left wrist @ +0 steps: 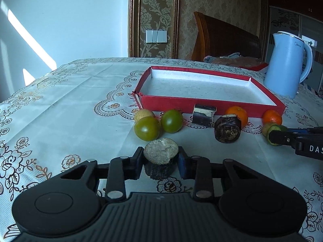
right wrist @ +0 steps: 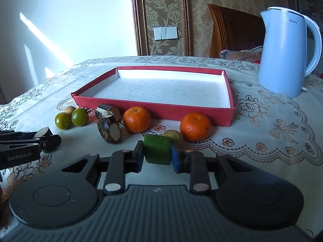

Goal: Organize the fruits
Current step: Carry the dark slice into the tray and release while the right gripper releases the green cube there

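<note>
My left gripper (left wrist: 160, 161) is shut on a dark sugarcane piece (left wrist: 160, 159) with a pale cut top, just above the tablecloth. My right gripper (right wrist: 157, 155) is shut on a green cube-shaped fruit piece (right wrist: 157, 149). An empty red tray (right wrist: 157, 111) with a white floor stands behind the fruit row. Along its front lie two green tomatoes (left wrist: 147, 128) (left wrist: 171, 121), a small yellow fruit (left wrist: 142, 114), two more dark sugarcane pieces (left wrist: 204, 114) (left wrist: 227, 129), two oranges (right wrist: 136, 119) (right wrist: 195, 127) and a small yellowish fruit (right wrist: 172, 135).
A light-blue electric kettle (right wrist: 286, 52) stands at the right behind the tray. The table carries a white embroidered cloth (left wrist: 60, 111). A wooden chair back (left wrist: 224, 38) and a wall stand beyond the table's far edge.
</note>
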A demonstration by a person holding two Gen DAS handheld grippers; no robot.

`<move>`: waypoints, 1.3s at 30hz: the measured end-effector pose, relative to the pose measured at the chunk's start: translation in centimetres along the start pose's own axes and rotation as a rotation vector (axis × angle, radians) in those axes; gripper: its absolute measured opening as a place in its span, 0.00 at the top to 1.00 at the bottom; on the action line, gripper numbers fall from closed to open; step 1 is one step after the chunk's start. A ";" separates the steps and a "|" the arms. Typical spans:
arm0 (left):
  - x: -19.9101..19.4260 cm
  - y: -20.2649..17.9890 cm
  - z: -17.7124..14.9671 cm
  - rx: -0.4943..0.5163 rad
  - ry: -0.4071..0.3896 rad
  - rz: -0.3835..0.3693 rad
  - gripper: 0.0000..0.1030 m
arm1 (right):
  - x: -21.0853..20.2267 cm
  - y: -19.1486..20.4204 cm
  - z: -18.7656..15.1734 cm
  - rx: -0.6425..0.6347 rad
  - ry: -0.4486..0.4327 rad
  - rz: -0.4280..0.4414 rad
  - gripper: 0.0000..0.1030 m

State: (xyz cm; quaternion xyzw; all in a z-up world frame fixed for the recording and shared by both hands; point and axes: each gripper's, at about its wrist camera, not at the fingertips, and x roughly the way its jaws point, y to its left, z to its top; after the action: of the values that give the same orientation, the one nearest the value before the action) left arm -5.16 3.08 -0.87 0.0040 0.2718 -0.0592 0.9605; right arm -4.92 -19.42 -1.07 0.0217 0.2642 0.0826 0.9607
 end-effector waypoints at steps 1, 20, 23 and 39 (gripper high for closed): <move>-0.1 -0.1 0.0 -0.001 -0.004 0.000 0.68 | -0.1 0.0 0.1 -0.001 -0.003 0.001 0.74; 5.6 -4.7 9.9 0.035 -0.122 0.058 0.68 | 2.9 -0.9 8.6 0.002 -0.086 0.007 0.74; 8.3 -5.3 10.8 0.026 -0.085 0.069 0.68 | 5.5 -1.2 9.2 0.014 -0.048 -0.009 0.74; 14.1 -5.8 10.3 0.005 0.010 0.055 0.68 | 11.4 -1.1 8.0 0.002 0.043 -0.068 0.74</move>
State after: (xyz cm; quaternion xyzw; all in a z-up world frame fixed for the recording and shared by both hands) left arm 11.47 -4.71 0.65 0.0141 0.2763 -0.0332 0.9604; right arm 8.96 -18.59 -0.02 0.0120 0.2853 0.0502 0.9570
